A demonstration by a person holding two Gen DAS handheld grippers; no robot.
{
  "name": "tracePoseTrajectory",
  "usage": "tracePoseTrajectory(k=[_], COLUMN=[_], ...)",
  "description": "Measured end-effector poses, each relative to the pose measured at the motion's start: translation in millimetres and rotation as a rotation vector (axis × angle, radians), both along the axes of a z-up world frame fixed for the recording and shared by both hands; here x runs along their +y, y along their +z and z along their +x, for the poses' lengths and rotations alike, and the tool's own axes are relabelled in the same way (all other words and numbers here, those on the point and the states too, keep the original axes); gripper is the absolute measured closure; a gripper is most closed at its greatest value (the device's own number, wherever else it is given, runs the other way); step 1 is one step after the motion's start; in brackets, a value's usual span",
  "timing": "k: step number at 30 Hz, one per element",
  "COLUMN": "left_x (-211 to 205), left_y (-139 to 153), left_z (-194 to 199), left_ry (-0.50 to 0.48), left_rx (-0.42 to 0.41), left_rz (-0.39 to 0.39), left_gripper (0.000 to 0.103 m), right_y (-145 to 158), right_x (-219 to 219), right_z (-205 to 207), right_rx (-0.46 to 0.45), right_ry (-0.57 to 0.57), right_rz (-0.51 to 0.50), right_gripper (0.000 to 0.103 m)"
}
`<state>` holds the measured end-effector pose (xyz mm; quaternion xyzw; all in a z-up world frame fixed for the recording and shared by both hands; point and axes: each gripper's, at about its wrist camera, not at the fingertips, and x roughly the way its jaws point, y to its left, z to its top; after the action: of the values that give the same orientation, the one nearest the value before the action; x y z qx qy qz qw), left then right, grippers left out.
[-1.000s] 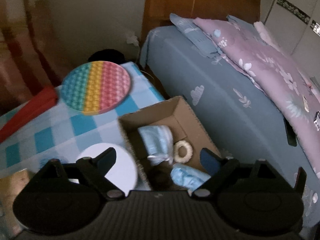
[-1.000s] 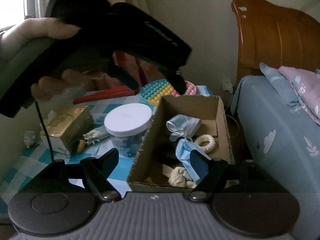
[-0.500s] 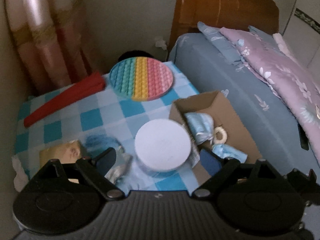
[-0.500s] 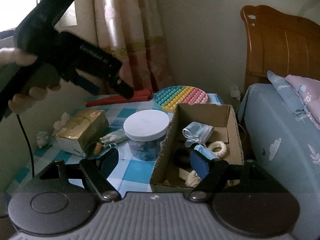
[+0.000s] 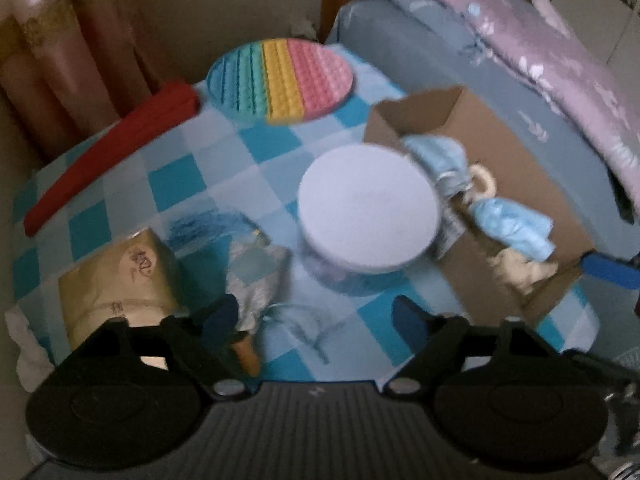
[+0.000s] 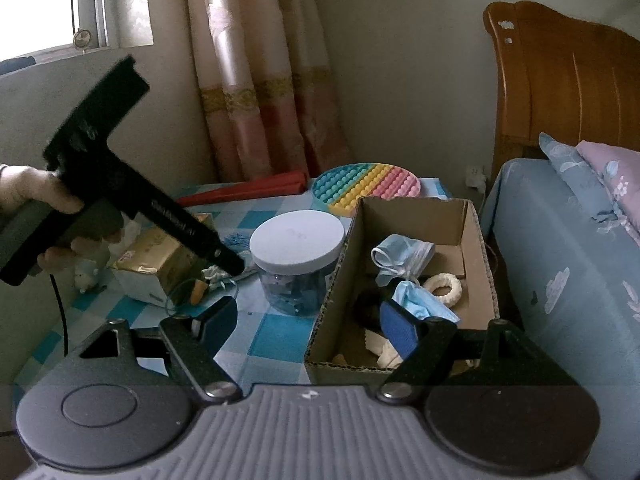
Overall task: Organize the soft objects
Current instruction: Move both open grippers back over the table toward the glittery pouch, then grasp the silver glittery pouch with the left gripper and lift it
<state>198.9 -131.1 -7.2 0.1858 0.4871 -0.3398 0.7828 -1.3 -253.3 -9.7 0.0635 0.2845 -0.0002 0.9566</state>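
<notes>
The left gripper [image 5: 316, 318] is hovering over the checkered tabletop [image 5: 192, 168] with jaws wide and empty. The right gripper [image 6: 308, 324] is doing likewise beside the cardboard box [image 6: 478, 248], where blue face masks [image 6: 402, 254] are lying.

Dim bedroom: curtained window [image 6: 76, 4], beige wall [image 6: 400, 60], wooden headboard [image 6: 560, 88], blue-sheeted bed [image 6: 560, 260].

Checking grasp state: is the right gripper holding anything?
No, the right gripper is open and empty, hovering near the cardboard box.
</notes>
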Motion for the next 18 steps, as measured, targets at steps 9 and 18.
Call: tracePoseTrajectory(k=[9, 18], left_x=[4, -7], left_y=[-29, -42], left_z=[25, 41], left_ry=[0.000, -0.076], left_rx=[0.033, 0.047], left_rz=[0.058, 0.096], left_gripper=[0.033, 0.037], right_y=[-7, -8], right_x=[-6, 15], right_z=[10, 16], right_rx=[0.017, 0.038], right_ry=[0.013, 0.138], right_rz=[0.034, -0.009], right_gripper=[0.021, 0.021])
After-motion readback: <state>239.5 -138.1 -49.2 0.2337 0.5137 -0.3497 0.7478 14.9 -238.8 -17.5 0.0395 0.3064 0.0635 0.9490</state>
